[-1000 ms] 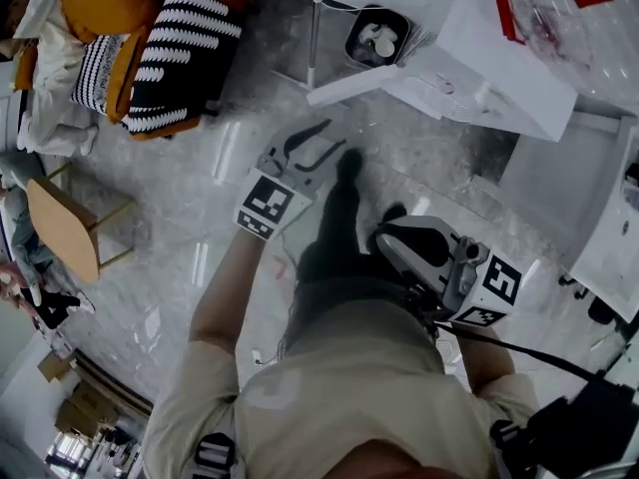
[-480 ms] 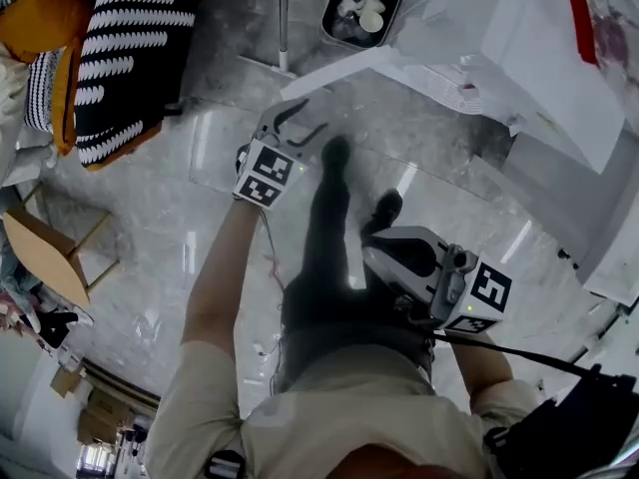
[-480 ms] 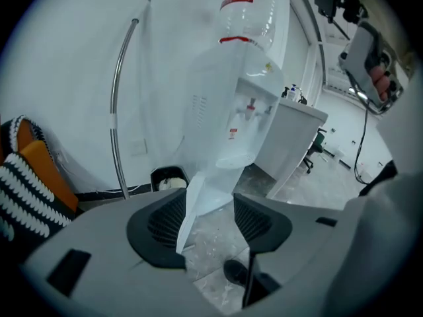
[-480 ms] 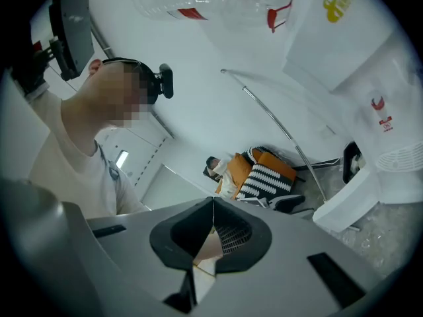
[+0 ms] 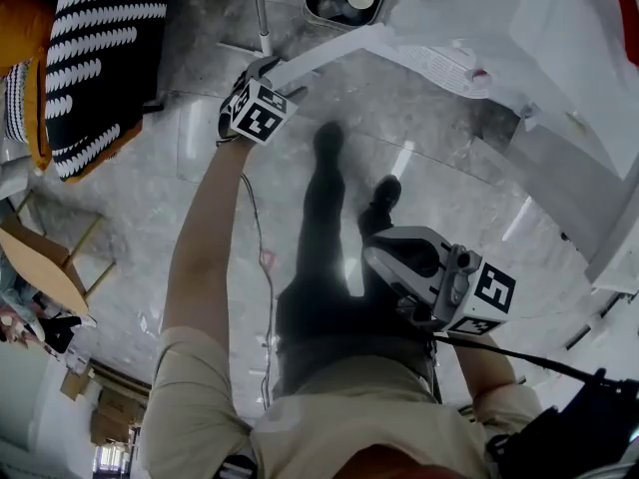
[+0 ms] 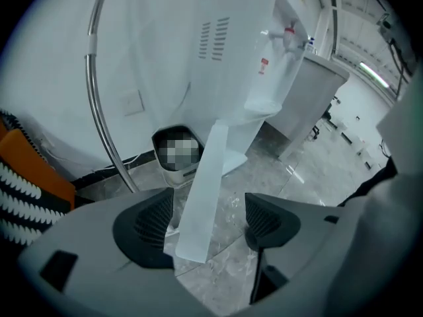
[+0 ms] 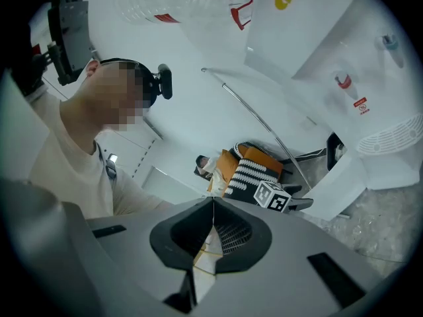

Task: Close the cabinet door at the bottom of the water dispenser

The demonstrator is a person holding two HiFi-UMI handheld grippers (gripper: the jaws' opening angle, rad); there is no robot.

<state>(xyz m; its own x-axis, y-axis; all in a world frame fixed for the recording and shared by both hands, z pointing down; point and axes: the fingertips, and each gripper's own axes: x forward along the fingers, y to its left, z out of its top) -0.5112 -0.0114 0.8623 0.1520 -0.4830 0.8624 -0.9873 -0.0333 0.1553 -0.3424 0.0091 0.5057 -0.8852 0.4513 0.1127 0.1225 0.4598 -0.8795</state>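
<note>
Two hand-held grippers; left gripper (image 6: pixel 206 218) (image 5: pixel 262 68) with fingers spread wide, just been opening, astride the free edge of the white cabinet door (image 6: pixel 210 157) (image 5: pixel 329 53), no grip on it; door standing open at the foot of the white water dispenser (image 6: pixel 231 45), over grey marble floor (image 5: pixel 150 218); right gripper (image 7: pixel 211 233) (image 5: pixel 377 250) fingers closed together, empty

Floor (image 5: pixel 130 228): polished grey stone, glossy. Cabinet door (image 6: pixel 206 183): smooth white plastic, matt. Curved pole (image 6: pixel 99 107): shiny metal. Cushion (image 5: pixel 100 58): striped knit cloth.

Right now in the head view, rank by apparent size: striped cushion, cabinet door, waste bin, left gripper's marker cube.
1. striped cushion
2. cabinet door
3. waste bin and left gripper's marker cube look alike; the bin is cropped at the frame edge, so unranked.
</note>
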